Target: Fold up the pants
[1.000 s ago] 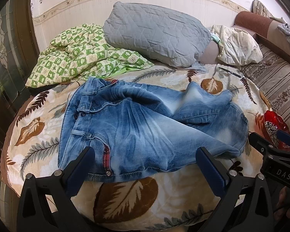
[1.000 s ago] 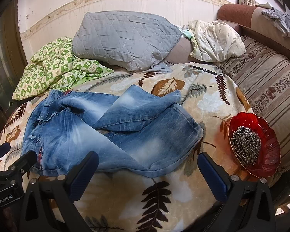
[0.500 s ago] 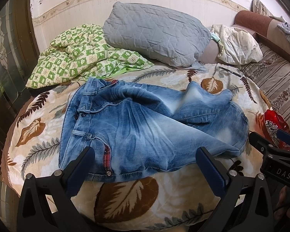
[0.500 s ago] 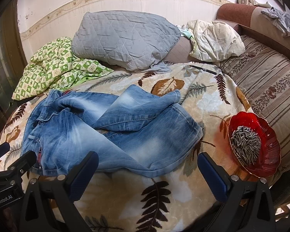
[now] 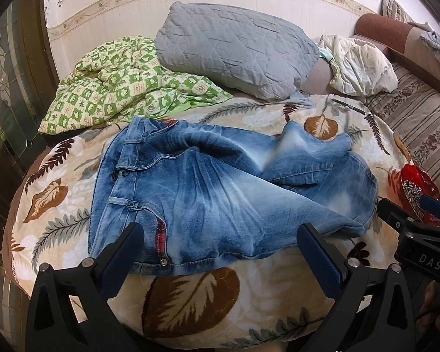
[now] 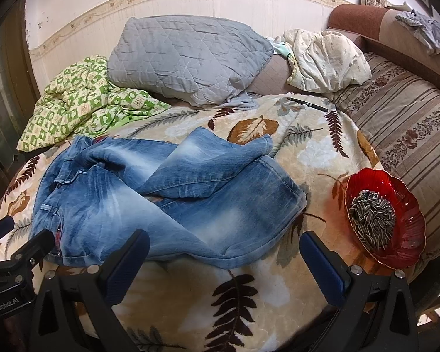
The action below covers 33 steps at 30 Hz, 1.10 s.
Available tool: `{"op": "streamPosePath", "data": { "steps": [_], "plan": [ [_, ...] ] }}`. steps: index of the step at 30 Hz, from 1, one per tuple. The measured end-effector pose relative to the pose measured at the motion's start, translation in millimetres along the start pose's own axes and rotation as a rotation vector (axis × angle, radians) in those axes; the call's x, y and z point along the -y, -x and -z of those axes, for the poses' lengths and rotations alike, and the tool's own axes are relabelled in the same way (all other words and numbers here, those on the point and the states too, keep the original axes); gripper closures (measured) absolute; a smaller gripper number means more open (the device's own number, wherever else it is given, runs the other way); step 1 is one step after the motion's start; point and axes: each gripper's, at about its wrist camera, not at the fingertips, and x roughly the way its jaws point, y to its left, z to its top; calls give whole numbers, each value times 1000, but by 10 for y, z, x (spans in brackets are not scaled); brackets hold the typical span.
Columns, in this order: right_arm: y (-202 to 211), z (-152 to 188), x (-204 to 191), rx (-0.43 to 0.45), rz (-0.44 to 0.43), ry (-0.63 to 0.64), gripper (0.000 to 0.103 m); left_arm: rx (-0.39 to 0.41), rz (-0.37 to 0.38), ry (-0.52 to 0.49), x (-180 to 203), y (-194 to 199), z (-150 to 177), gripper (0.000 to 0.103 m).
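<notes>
Light blue washed jeans (image 5: 220, 193) lie crumpled on a leaf-patterned blanket (image 5: 190, 299), waistband to the left, legs crossed over each other toward the right; they also show in the right wrist view (image 6: 173, 205). My left gripper (image 5: 220, 252) is open and empty, just in front of the jeans' near edge. My right gripper (image 6: 224, 261) is open and empty, near the lower leg's near edge. Each gripper shows at the edge of the other's view.
A red glass bowl (image 6: 407, 252) of sunflower seeds sits at the blanket's right edge. A grey pillow (image 6: 187, 55), a green checked quilt (image 6: 79, 105), a cream cloth bundle (image 6: 328, 58) and a black pen (image 6: 308, 104) lie behind. A striped sofa cushion (image 6: 410, 129) is at right.
</notes>
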Motion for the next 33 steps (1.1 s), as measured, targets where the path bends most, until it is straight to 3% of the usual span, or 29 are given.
{"op": "streamPosePath", "data": {
  "steps": [6, 9, 11, 17, 20, 24, 27, 33],
  "plan": [
    [-23, 4, 13, -7, -10, 1, 0, -4, 4, -19, 26, -22, -7, 0],
    [-88, 6, 120, -22, -57, 7, 0, -10, 34, -54, 63, -71, -77, 0],
    [-122, -14, 224, -10, -107, 26, 0, -3, 55, -82, 97, -120, -171, 0],
    [-335, -294, 665, 14, -69, 19, 0, -3, 141, -174, 306, -389, -588, 0],
    [-572, -551, 865, -13, -93, -9, 0, -1, 171, -203, 474, -634, -866, 0],
    [-945, -889, 1093, -48, -217, -98, 0, -42, 251, -201, 690, -1039, -1225, 0],
    [-1205, -1122, 1136, -61, -178, -110, 0, -85, 284, -192, 860, -1372, -1442, 0],
    [-1759, -1407, 1093, -148, -204, -112, 0, -172, 273, -207, 1104, -1988, -1597, 0]
  ]
}}
